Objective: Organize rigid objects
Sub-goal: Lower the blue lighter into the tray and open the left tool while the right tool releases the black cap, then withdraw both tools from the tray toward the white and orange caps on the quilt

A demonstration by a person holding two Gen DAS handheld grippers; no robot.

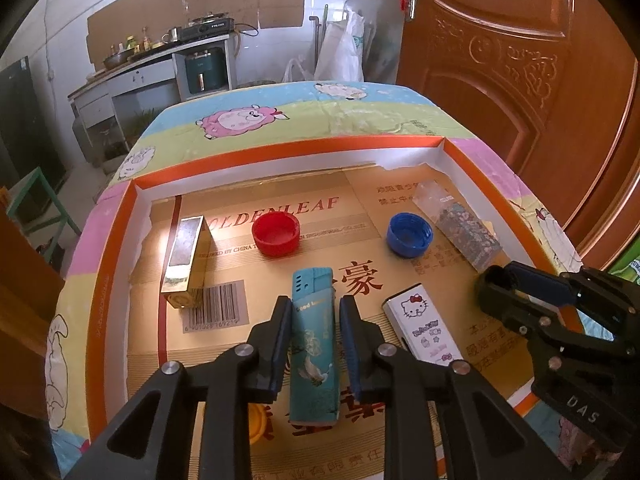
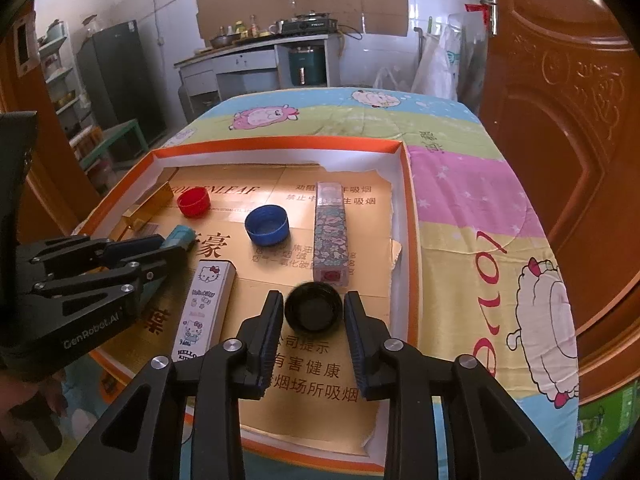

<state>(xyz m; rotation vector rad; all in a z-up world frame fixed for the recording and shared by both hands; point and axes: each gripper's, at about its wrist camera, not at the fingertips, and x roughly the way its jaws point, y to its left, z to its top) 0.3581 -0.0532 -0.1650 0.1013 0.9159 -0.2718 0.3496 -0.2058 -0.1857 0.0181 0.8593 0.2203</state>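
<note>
In the left wrist view a teal lighter point(image 1: 314, 344) lies in the orange-rimmed tray point(image 1: 280, 148), between the fingers of my left gripper point(image 1: 315, 312); the left finger touches it and a small gap shows on the right. In the right wrist view a black bottle cap point(image 2: 314, 307) sits between the fingers of my right gripper point(image 2: 312, 308), which closely flank it. A red cap point(image 1: 276, 235), a blue cap point(image 1: 409, 234), a gold box point(image 1: 184, 260), a Hello Kitty box point(image 1: 420, 326) and a floral box point(image 2: 331, 232) lie in the tray.
The tray rests on a table with a cartoon sheep cloth point(image 2: 480, 208). A wooden door point(image 2: 560, 120) stands at the right. A kitchen counter point(image 2: 256, 52) is beyond the table. A yellow object point(image 1: 256, 424) peeks out under my left gripper.
</note>
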